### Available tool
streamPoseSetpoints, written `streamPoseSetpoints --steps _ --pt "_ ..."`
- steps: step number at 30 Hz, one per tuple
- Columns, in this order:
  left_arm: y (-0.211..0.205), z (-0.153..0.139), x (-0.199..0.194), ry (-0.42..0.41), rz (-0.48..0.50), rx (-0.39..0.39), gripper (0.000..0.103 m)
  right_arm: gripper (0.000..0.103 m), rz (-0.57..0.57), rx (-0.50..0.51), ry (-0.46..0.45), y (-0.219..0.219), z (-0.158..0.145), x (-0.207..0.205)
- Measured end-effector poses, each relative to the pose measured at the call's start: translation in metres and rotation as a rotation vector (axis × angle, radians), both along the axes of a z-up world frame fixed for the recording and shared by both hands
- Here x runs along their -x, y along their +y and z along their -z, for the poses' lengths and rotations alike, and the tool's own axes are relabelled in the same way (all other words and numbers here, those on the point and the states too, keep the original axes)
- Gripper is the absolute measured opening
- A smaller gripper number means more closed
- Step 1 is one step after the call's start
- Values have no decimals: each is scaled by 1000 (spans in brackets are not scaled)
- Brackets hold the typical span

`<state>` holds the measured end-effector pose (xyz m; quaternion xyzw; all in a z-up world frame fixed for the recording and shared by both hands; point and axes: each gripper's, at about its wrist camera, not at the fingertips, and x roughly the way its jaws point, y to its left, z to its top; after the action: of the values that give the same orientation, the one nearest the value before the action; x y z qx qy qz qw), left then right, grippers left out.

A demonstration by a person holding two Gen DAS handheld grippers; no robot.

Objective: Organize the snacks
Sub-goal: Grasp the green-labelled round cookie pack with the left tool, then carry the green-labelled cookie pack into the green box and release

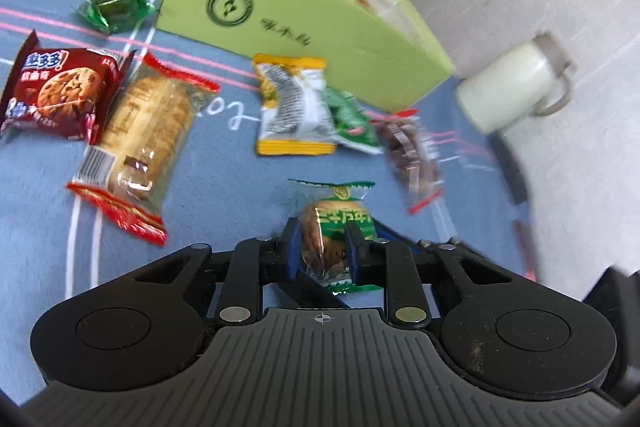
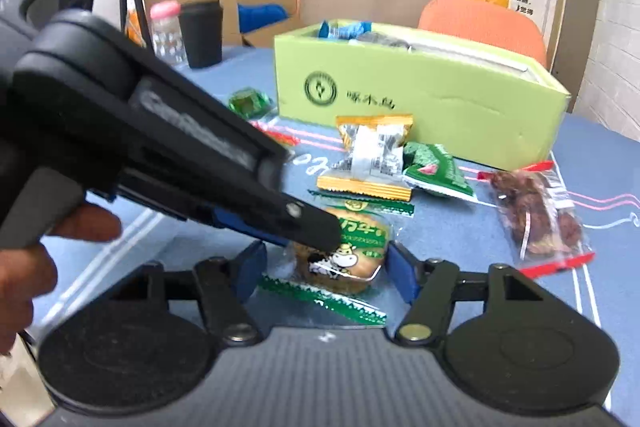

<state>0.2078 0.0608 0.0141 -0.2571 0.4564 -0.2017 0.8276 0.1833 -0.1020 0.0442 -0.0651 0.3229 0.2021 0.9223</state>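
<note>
Nearest, both claws are on the same green-wrapped cake (image 1: pixel 334 235), which lies on the blue table (image 1: pixel 224 187). The left claw (image 1: pixel 322 247) is clamped narrow on the packet, its blue pads pressed into the film. The right claw (image 2: pixel 324 273) stands about it from the other side; its pads sit just beside the wrapper, and I cannot tell if they press on it. The risk, as I judge it, is a tug of war: if both lift or pull apart, the thin film may tear or the soft cake crush, and the left claw's tip, lying across the packet in the right wrist view, may collide with the right one. Just beyond lie the yellow-edged packet (image 2: pixel 370 155) and the small green packet (image 2: pixel 438 169), touching each other, with the clear bag of dark pieces (image 2: pixel 536 215) beside; a low swing could sweep them. Farthest, the green box (image 2: pixel 420 107) already holds snacks, so a careless drop might land on its rim.
</note>
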Motion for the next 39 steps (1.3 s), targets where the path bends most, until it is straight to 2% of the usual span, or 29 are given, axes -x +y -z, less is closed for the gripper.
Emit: streamPoseSetpoints --steps 5,10,13,17,20,21,23,25,26,28,29,30,33,35,39 --pt "-16 -43 -14 -117 16 -28 0 66 17 32 -111 -8 -36 -20" --pt "-28 -92 -66 -238 -1 -58 2 66 6 52 -221 -15 -74 -82" --pt "-35 -110 -104 -263 -15 -74 4 66 2 57 -235 -19 -83 -127" --pt "-44 -108 -143 -259 -33 -136 10 66 -12 52 -199 -19 -75 -166" --pt "-46 -96 -166 -230 -47 -151 12 68 -22 45 -178 -18 -63 -186" --pt "-45 -92 -174 -220 -51 -148 15 72 -30 21 -165 -20 -60 -193" --pt "-41 -84 -186 -213 -59 -110 29 74 -35 -26 -151 -26 -57 -200" --pt "-36 -81 -192 -204 -74 -83 35 74 -29 -33 -163 -35 -63 -195" --pt "-33 -82 -188 -204 -77 -84 37 77 -23 -27 -187 -42 -68 -185" --pt "-27 -85 -173 -250 -76 -83 49 91 10 -22 -252 -61 -78 -155" --pt "-26 -86 -163 -263 -76 -85 51 98 31 -21 -270 -71 -80 -142" --pt "-25 -85 -153 -270 -72 -77 51 98 48 -17 -273 -81 -80 -127" --pt "-31 -76 -120 -276 20 -24 52 100 121 -12 -215 -109 -59 -90" --pt "-44 -62 -103 -243 84 16 52 100 150 -20 -125 -120 -36 -75" --pt "-81 -22 -98 -78 179 57 46 100 165 -5 -23 -122 0 -62"
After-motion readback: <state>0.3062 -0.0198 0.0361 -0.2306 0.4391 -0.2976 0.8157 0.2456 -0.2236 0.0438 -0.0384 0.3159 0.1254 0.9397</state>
